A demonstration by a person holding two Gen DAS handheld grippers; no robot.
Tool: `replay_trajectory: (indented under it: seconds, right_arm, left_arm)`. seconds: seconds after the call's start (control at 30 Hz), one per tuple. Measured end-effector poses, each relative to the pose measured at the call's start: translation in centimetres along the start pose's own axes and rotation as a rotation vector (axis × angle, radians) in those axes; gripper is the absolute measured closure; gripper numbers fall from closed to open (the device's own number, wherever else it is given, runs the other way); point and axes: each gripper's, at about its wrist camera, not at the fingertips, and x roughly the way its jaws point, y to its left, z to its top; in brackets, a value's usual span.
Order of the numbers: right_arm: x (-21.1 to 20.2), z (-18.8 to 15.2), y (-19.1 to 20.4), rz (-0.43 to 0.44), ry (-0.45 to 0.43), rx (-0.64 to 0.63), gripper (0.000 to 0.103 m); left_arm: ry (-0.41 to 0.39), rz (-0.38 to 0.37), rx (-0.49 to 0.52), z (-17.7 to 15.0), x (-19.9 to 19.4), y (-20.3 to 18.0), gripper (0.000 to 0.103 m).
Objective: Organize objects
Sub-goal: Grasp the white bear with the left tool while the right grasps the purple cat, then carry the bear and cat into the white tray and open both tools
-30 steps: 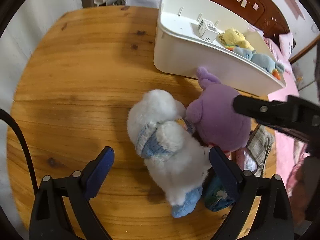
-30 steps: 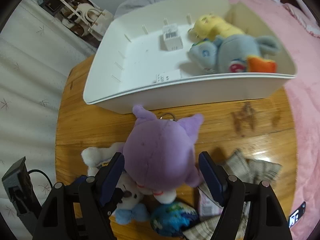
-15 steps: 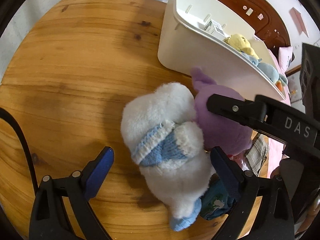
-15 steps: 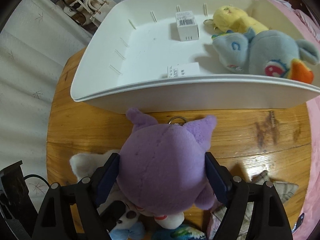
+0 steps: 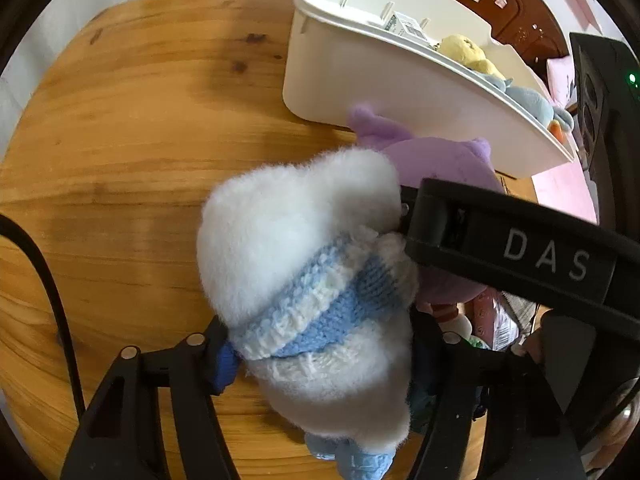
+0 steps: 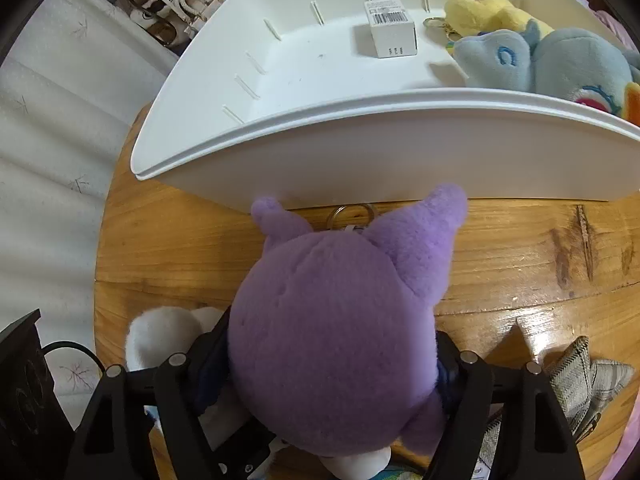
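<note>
My left gripper [image 5: 320,354] is shut on a white fluffy plush [image 5: 296,236] with a blue-and-white knitted band, on the round wooden table [image 5: 132,128]. My right gripper [image 6: 332,364] is shut on a purple plush [image 6: 332,340] with two ears and a key ring, right beside the white plush [image 6: 160,336]. The purple plush [image 5: 440,164] shows behind the right gripper's arm in the left wrist view. A white bin [image 6: 360,152] stands just beyond both plushes.
The bin holds a yellow plush [image 6: 484,10], a light-blue plush [image 6: 552,64] and a small white box [image 6: 392,28]. A plaid cloth [image 6: 580,380] lies at the table's right. A pink bedcover [image 5: 564,192] lies beyond the table.
Both grippers moved forward over their plushes and closed: the left on the white plush, the right on the purple one. The bin now looks nearer.
</note>
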Motion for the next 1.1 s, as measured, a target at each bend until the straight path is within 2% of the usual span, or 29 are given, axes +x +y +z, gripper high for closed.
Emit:
replay_trajectory:
  seconds: [0.33,0.6,0.97,1.1]
  right_arm:
    - [-2.9,-1.5,0.1,0.011,-0.087,0.026,0.026]
    - [-6.8,-2.9,0.6,0.013,-0.18,0.023,0.026]
    - [-13.3,-3.6,0.7,0.038,-0.327,0.027,0.026]
    - [-15.5,-3.6,0.6,0.047,-0.379,0.032,0.026]
  left_arm:
    - [-0.02,0.02,0.003,-1.6,-2.9,1.3,0.039]
    - [-0.102,0.007,0.051,-2.7,-7.3,0.7,0.039]
    - [-0.222,-0.008,0.124,0.5,-13.3,-2.0,0.039]
    - [-0.292,0.002,0.156,2.1,-15.7,-3.0,0.039]
